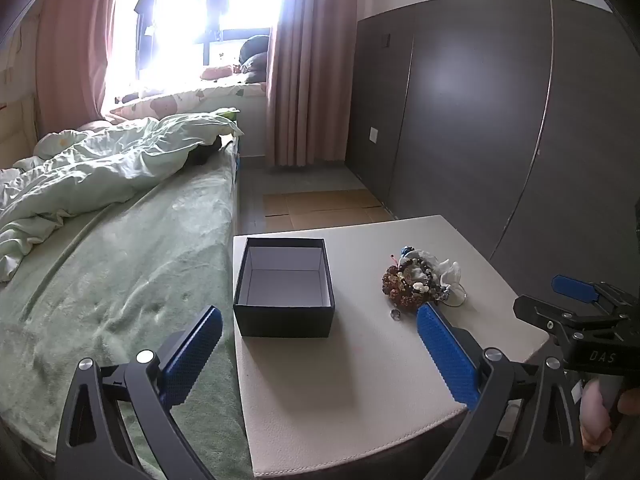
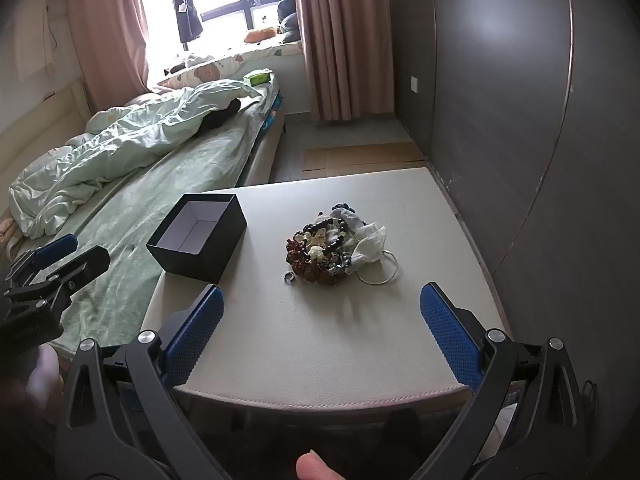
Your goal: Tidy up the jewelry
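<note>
A pile of jewelry (image 1: 416,282) with beaded bracelets and a white pouch lies on the white table (image 1: 360,360); it also shows in the right wrist view (image 2: 328,250). A small silver ring (image 2: 289,277) and a thin wire hoop (image 2: 382,272) lie beside the pile. An open, empty black box (image 1: 285,286) stands at the table's left edge, also in the right wrist view (image 2: 198,236). My left gripper (image 1: 318,340) is open, empty, in front of the box. My right gripper (image 2: 320,326) is open, empty, in front of the pile.
A bed with a green sheet (image 1: 120,280) and a rumpled duvet (image 1: 100,168) runs along the table's left side. A dark wardrobe wall (image 1: 500,120) stands right of the table. Cardboard sheets (image 1: 320,206) lie on the floor beyond it.
</note>
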Demonstrator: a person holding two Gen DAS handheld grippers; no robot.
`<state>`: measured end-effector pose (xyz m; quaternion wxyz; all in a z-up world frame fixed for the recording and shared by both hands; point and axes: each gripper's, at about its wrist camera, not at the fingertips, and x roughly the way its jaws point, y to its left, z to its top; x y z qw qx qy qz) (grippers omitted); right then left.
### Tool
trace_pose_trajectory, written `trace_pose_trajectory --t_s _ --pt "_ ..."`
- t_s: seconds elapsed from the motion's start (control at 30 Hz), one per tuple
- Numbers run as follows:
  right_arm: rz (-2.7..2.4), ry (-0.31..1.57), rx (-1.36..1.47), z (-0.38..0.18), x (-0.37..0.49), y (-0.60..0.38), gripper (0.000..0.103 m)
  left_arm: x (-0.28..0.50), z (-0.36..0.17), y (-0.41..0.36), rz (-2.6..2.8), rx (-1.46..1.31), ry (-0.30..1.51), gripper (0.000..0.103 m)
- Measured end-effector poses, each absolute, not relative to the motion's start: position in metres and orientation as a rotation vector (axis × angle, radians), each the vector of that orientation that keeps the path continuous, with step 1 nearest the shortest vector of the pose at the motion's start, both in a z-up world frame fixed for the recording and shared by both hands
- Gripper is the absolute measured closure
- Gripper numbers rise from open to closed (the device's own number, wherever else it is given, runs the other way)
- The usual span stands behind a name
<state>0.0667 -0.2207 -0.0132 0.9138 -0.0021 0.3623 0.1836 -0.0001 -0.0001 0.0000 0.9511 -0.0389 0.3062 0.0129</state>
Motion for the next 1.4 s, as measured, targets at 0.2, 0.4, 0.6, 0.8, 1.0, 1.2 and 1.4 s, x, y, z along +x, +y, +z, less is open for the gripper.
trace_pose_trajectory --t_s 0.2,0.4,0.6,0.8,1.0,1.2,1.4 --pt "0.379 0.745 -0.003 -0.0135 0.0671 -0.2208 0.005 0.0000 0.0000 -0.0001 0.027 -0.079 0.624 0.008" --pt "0.378 0.745 -0.004 -0.0141 0.0677 -0.2214 0.005 0.0004 -0.0001 0.0001 0.022 -0.081 0.627 0.008" --pt "0.366 0.743 -0.013 -0.0152 0.0687 -0.2210 0.005 -0.0003 0.0013 0.0008 0.020 -0.086 0.633 0.008" --pt "0.340 0.749 -0.012 -0.0172 0.0724 -0.2208 0.005 -0.0004 0.0040 0.0020 0.001 -0.100 0.622 0.008" --pt "0.342 0.744 -0.006 -0.0153 0.0721 -0.2220 0.005 -0.0024 0.0012 0.0007 0.003 -0.093 0.612 0.008" --pt "0.340 0.742 -0.004 -0.0143 0.0713 -0.2213 0.005 0.0001 0.0009 0.0010 0.004 -0.091 0.614 0.008" --pt "0.340 0.742 -0.001 -0.0151 0.0717 -0.2232 0.005 0.0010 0.0015 0.0017 -0.003 -0.088 0.613 0.008"
